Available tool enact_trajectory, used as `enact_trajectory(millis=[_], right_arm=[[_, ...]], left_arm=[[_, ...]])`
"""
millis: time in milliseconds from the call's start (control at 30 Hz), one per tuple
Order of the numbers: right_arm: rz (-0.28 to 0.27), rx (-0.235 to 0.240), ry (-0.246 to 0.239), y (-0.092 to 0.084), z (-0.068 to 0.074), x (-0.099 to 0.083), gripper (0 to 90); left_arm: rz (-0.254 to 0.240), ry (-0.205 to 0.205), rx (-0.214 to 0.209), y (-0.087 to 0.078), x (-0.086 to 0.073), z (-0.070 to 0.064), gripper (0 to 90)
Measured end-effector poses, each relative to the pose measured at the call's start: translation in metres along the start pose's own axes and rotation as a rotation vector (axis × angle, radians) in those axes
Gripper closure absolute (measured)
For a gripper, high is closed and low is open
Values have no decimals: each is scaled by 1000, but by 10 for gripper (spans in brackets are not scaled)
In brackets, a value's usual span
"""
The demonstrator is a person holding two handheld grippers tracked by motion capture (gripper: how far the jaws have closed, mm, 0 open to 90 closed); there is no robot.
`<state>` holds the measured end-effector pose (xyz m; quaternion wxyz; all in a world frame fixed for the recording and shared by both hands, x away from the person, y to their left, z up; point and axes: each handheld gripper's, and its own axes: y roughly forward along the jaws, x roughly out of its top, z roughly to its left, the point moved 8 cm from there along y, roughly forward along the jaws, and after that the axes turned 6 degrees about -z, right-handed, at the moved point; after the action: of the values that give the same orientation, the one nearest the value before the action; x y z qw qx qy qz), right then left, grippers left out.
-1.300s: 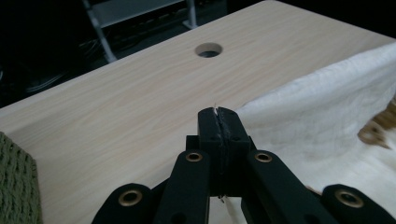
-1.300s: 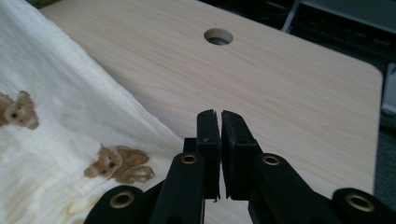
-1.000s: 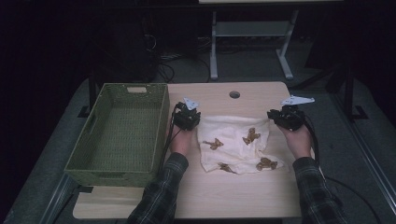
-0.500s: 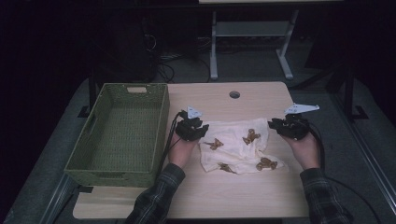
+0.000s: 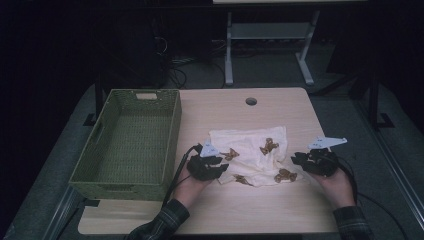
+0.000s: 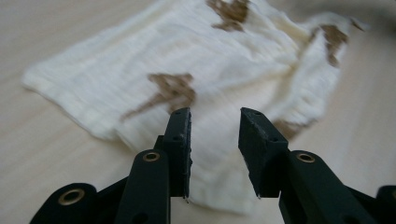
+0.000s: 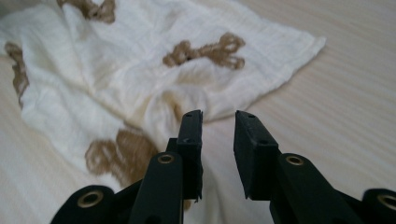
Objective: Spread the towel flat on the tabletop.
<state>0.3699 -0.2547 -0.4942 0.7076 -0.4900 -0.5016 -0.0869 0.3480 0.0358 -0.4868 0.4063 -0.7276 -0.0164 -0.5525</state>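
Hovering at the near edge of the cream cloth (image 5: 252, 155), the two grippers sit one at each lower corner: the left gripper (image 5: 216, 166) over the corner nearer the green basket (image 5: 127, 172), the right gripper (image 5: 300, 161) just off the opposite corner. The cloth, printed with brown figures, lies rumpled and partly folded on the wooden table (image 5: 280, 210), beside the basket and not in it.

In the left gripper view the left gripper's jaws stand partly apart, having just been opening, with fabric under and behind them but nothing pinched. In the right gripper view the right gripper (image 7: 218, 122) is parted by a similar narrow gap, with a puckered fold of cloth just ahead and the pads (image 7: 192, 135) clear of it.

The likely trouble is an uneven grab. The edge is doubled over, so a jaw may catch one layer only, and the cloth would then sag or unfold on lifting. The narrow gaps may also push the fabric ahead instead of swallowing it. If one side bites and the other misses, the cloth will swing and drag across the table, perhaps snagging on the basket's rim
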Motion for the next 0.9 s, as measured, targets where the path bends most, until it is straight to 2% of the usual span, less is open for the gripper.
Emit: enact_trajectory(millis=[100, 200, 300, 467, 633, 667, 800, 900], right_arm=[[24, -13, -13, -5, 3, -11, 716], [31, -11, -5, -11, 8, -19, 716], [46, -20, -1, -16, 9, -27, 715], [60, -17, 35, -18, 5, -39, 710], [100, 3, 48, -11, 5, -46, 712], [95, 12, 51, -11, 4, -46, 757], [93, 31, 56, -12, 4, -47, 824], [91, 38, 36, -13, 6, -47, 857]], left_arm=[[26, 18, -13, -1, -14, -10, 638], [56, 38, -16, 0, -25, -15, 638], [70, 33, -37, 5, -29, -19, 628], [99, 69, -33, 11, -33, -24, 627], [114, 85, -13, 13, -34, -21, 832], [126, 88, -15, 12, -34, -19, 869], [125, 70, -26, 7, -32, -16, 889], [108, 51, -29, 0, -29, -13, 890]])
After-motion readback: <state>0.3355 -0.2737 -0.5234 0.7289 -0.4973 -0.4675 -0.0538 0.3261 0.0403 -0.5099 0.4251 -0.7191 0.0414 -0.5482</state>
